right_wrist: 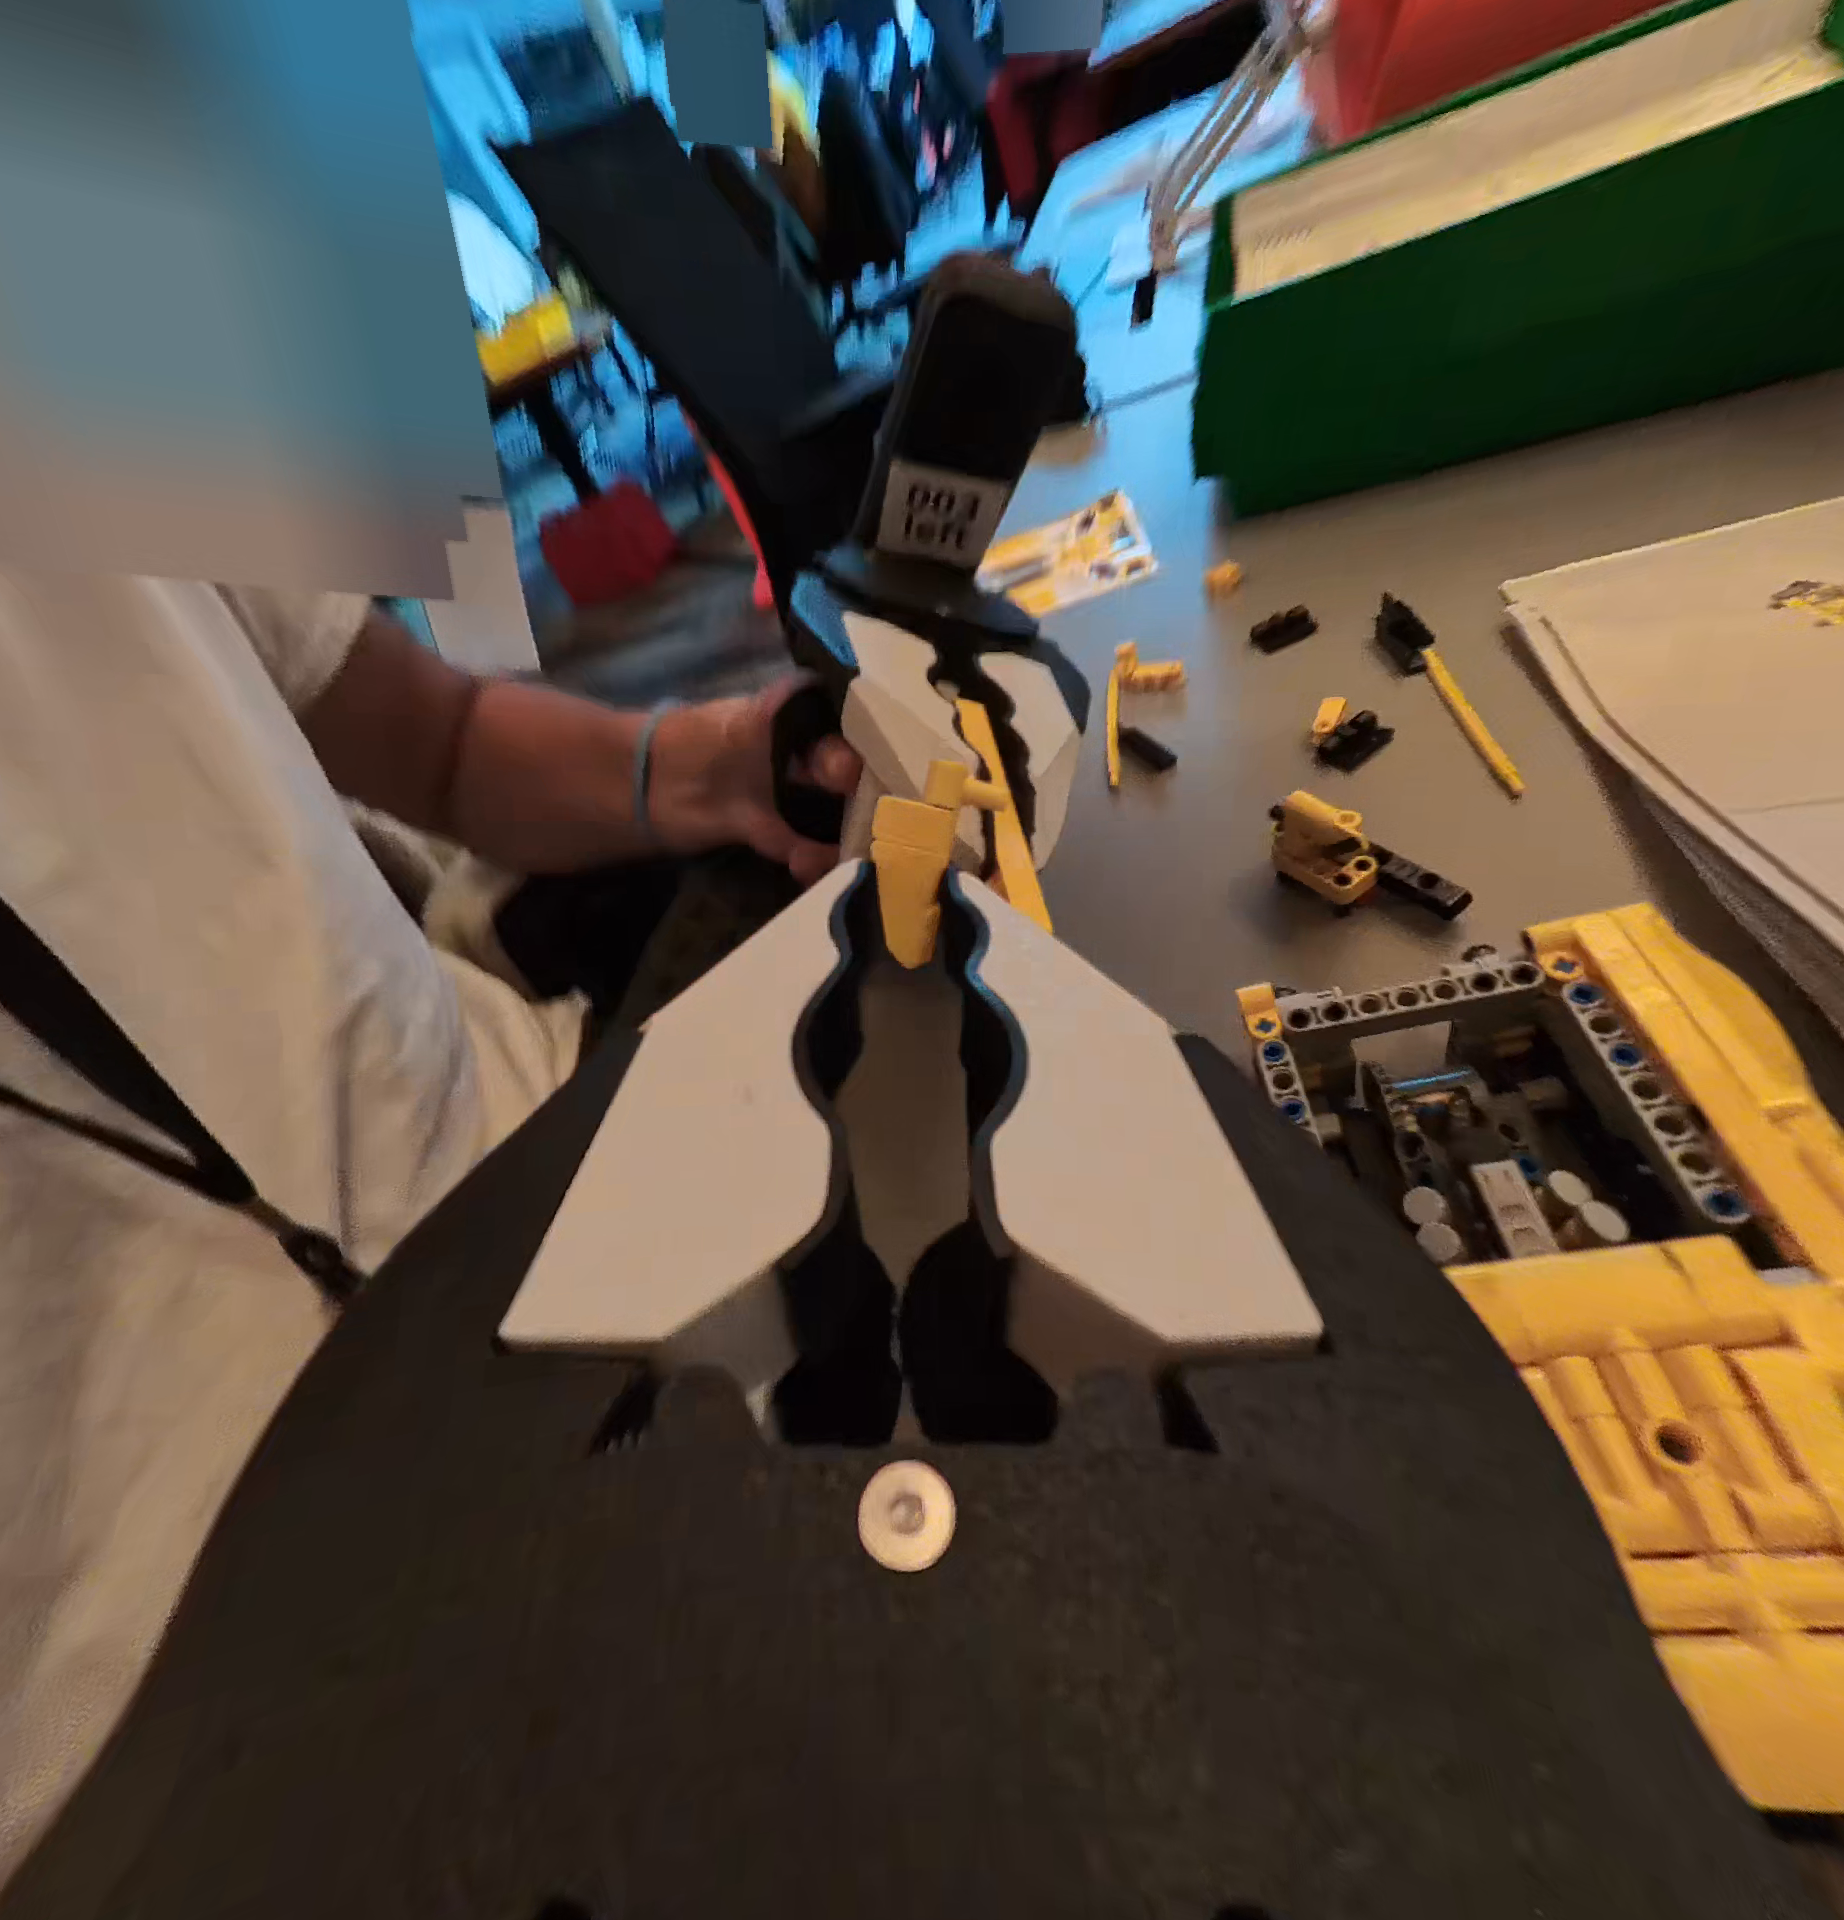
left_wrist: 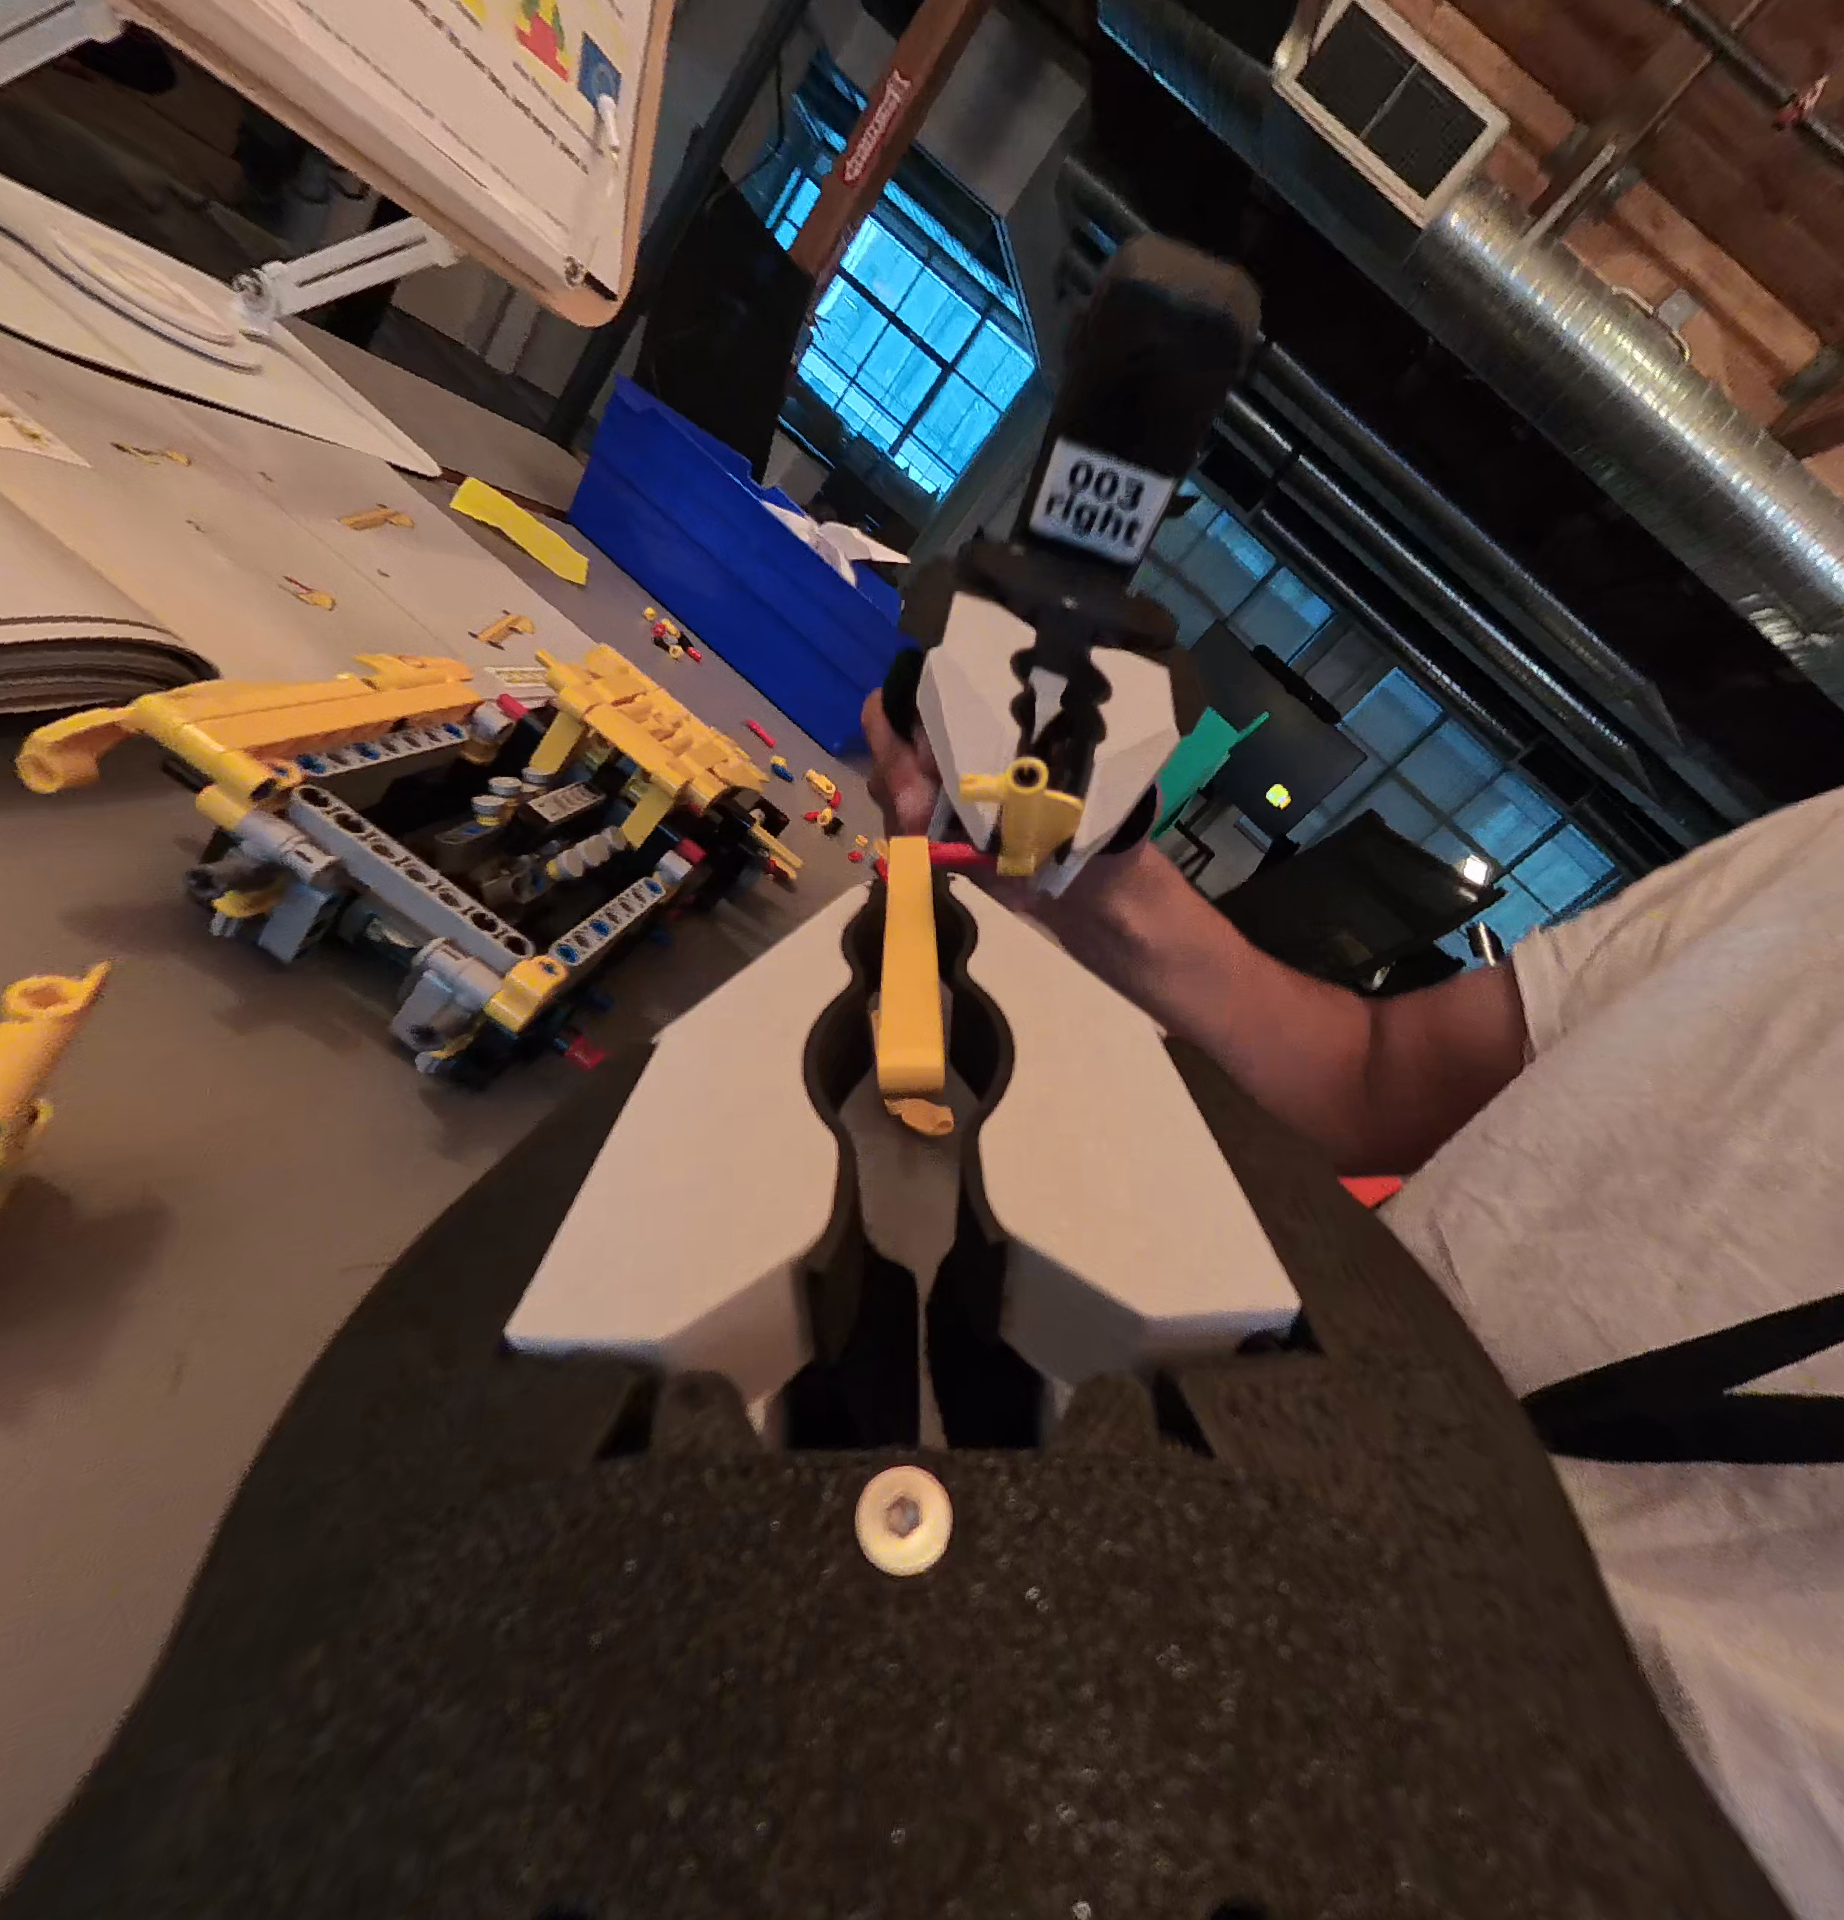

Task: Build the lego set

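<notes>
My left gripper [left_wrist: 910,902] is shut on a long yellow beam [left_wrist: 910,987] and holds it above the table. My right gripper [right_wrist: 902,885] is shut on a small yellow connector [right_wrist: 910,883]. In the left wrist view the right gripper [left_wrist: 1037,868] faces mine with the connector [left_wrist: 1024,810], and a red pin [left_wrist: 962,854] spans between connector and beam tip. In the right wrist view the left gripper [right_wrist: 1001,831] holds the beam [right_wrist: 1017,862] just behind the connector. The half-built yellow and grey lego chassis [left_wrist: 461,852] lies on the grey table [left_wrist: 170,1403], and also shows in the right wrist view [right_wrist: 1469,1122].
A blue bin [left_wrist: 731,582] stands beyond the chassis, an open instruction booklet [left_wrist: 66,623] to its left, a yellow sub-assembly [left_wrist: 14,1070] at the left edge. A green box [right_wrist: 1520,343], a small yellow-black sub-assembly [right_wrist: 1333,852] and loose pieces [right_wrist: 1354,727] lie on the table. My left and right fingertips are right by each other.
</notes>
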